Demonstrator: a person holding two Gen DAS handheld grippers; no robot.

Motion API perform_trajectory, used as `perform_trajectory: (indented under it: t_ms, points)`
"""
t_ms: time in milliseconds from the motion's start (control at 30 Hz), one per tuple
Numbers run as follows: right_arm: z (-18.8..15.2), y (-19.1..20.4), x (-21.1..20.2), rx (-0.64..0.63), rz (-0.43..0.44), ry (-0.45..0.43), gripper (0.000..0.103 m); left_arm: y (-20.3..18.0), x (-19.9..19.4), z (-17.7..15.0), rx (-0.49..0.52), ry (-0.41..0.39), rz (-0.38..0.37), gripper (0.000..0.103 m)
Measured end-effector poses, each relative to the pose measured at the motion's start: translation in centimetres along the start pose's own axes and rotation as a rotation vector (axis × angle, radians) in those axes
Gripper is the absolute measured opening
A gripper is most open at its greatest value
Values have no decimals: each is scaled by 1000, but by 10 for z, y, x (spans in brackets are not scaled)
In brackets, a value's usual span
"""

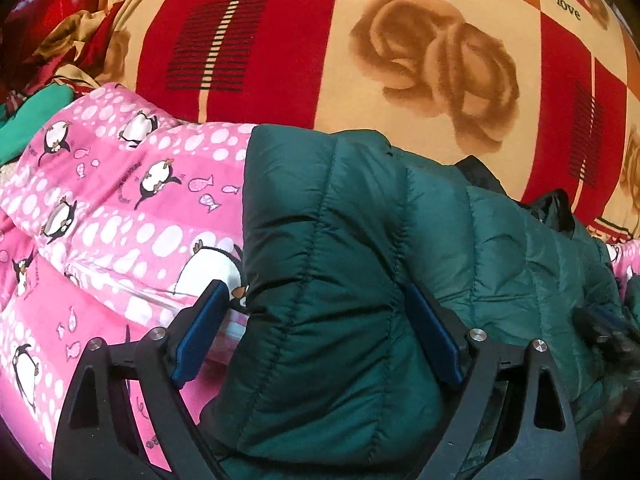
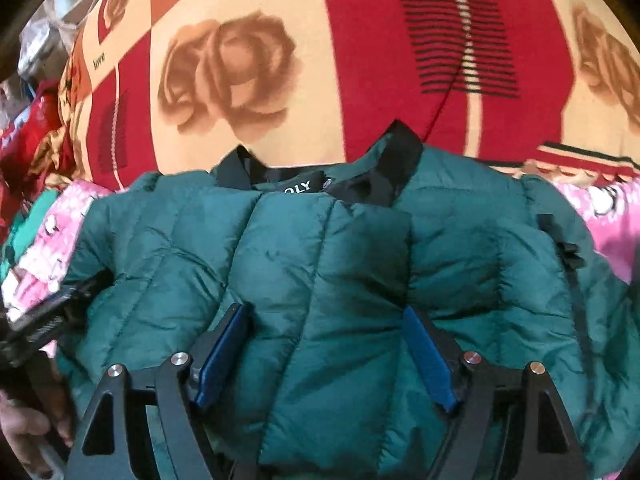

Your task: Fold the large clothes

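Note:
A dark green quilted puffer jacket [image 1: 352, 248] lies on a pink penguin-print blanket [image 1: 100, 208]. My left gripper [image 1: 320, 300] is open, its blue-padded fingers [image 1: 202, 332] straddling a folded edge of the jacket. In the right wrist view the jacket [image 2: 320, 264] lies with its black collar [image 2: 384, 168] and label at the far side. My right gripper [image 2: 324, 320] is open, with a raised panel of the jacket between its fingers [image 2: 224, 352]. The right gripper shows at the right edge of the left wrist view [image 1: 604, 328], and the left gripper at the left edge of the right wrist view [image 2: 48, 312].
A red and cream rose-print bedsheet [image 1: 400, 40] covers the bed beyond the jacket. A teal garment [image 1: 28, 120] and crumpled red and gold fabric [image 1: 60, 12] lie at the far left. A hand [image 2: 28, 428] holds the left gripper's handle.

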State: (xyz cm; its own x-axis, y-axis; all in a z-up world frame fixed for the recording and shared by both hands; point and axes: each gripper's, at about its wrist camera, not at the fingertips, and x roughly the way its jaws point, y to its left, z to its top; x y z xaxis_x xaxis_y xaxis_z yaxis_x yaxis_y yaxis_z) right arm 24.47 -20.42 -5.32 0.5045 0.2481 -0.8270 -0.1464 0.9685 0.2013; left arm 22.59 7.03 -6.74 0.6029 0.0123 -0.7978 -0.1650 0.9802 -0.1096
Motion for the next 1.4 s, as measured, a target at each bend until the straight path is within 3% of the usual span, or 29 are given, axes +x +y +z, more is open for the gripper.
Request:
perform_trajectory:
  t_ms: [100,200,333,533,933,1067,1400]
  points:
    - [-11,-10,-30,42,4,-56,77,1,-1,-2,-3,-6,3,92]
    - [-21,-31,-45,74,-67,-78,77,1,0,-3,-9,-12,18,96]
    - [-37,-59,-24,108,-120,7,77,-2,-2,-5,4,-21,29,98]
    - [-37,-53,-36,93,-138,-3,77,-3,-29,-8,18,-6,48,97]
    - [-47,-40,-106,83,-103,-99,78,-48,-108,-20,98,-114,-18,97]
    - [-54,-39,-122,99,-87,-116,83,-66,-122,-30,126,-116,-34,97]
    - [-72,-39,-153,69,-121,-157,83,-98,-149,-46,158,-155,-29,97]
